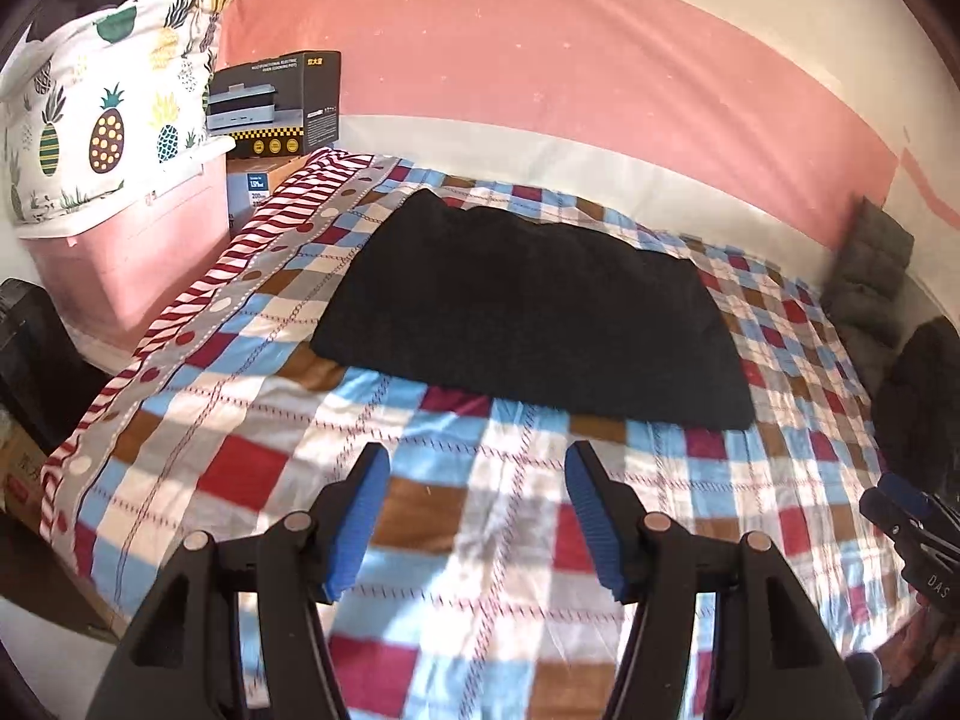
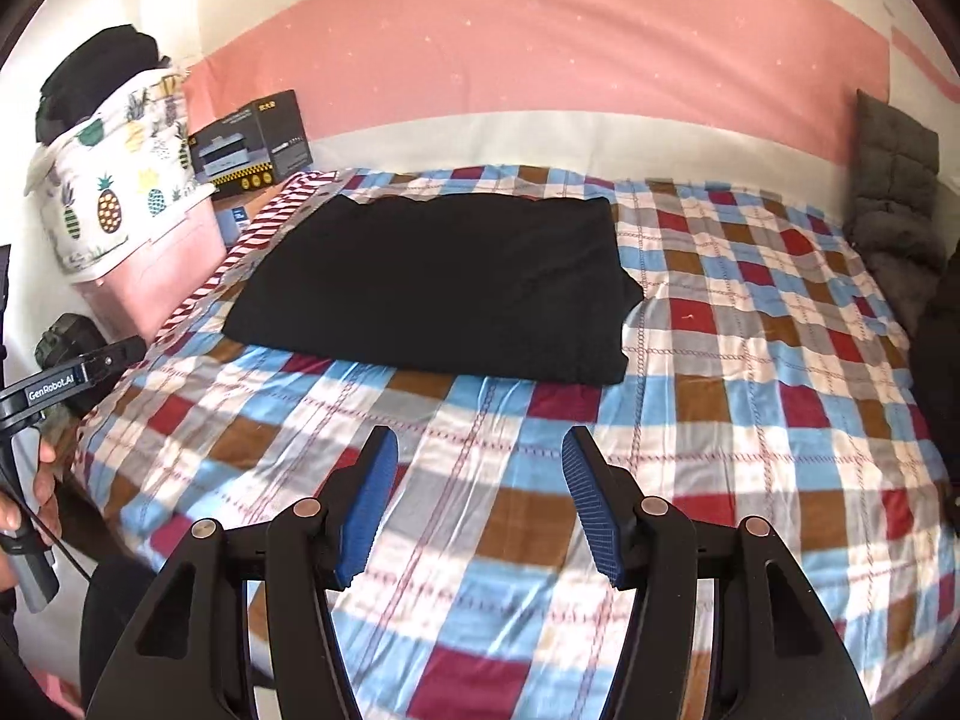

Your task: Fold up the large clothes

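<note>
A black garment (image 1: 528,312) lies folded into a flat rectangle on the checked bedsheet (image 1: 252,474), toward the far left of the bed; it also shows in the right wrist view (image 2: 432,288). My left gripper (image 1: 477,468) is open and empty, held above the sheet short of the garment's near edge. My right gripper (image 2: 480,450) is open and empty, also above the sheet in front of the garment. The right gripper's tip shows at the right edge of the left wrist view (image 1: 900,504).
A pink storage box (image 1: 126,252) with a pineapple-print bag (image 1: 108,114) on top stands left of the bed, beside a black appliance carton (image 1: 276,102). A grey quilted cushion (image 2: 894,180) and dark clothes (image 1: 924,396) sit at the right. A pink wall lies behind.
</note>
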Demonstrator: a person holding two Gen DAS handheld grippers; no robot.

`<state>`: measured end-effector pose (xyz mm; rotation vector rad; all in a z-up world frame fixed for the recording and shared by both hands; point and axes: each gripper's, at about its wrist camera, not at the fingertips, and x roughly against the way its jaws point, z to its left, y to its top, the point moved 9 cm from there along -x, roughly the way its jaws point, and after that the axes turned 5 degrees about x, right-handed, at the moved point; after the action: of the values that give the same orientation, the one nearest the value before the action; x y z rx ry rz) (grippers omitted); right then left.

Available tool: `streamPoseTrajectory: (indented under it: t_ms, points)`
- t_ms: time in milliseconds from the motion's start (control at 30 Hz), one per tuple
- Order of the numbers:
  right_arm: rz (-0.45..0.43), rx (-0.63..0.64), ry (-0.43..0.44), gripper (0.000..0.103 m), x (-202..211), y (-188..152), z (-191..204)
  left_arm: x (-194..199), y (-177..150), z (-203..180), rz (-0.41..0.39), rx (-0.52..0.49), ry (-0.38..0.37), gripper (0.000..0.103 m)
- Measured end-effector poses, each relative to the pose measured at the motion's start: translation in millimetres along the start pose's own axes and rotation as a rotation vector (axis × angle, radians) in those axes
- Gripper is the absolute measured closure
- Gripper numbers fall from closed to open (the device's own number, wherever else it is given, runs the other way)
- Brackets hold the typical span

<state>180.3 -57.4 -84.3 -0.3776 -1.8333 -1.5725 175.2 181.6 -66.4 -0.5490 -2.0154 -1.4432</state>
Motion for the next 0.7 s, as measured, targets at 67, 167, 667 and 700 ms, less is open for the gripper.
streamPoseTrajectory:
  t_ms: [67, 167, 667, 700]
  points:
    - [-0.002, 0.005, 0.0, 0.045, 12, -6, 5, 11, -10, -6, 0.011, -0.007, -0.004, 0.039]
    - [-0.002, 0.022, -0.015, 0.045, 25, -14, 9, 22, -26, -11, 0.029, -0.002, -0.002, 0.032]
    - [0.022, 0.048, -0.037, 0.045, 33, -33, 19, 23, -57, -22, 0.078, -0.085, 0.071, 0.031]
    - [0.023, 0.048, -0.035, 0.045, 32, -33, 20, 24, -57, -23, 0.081, -0.084, 0.067, 0.031]
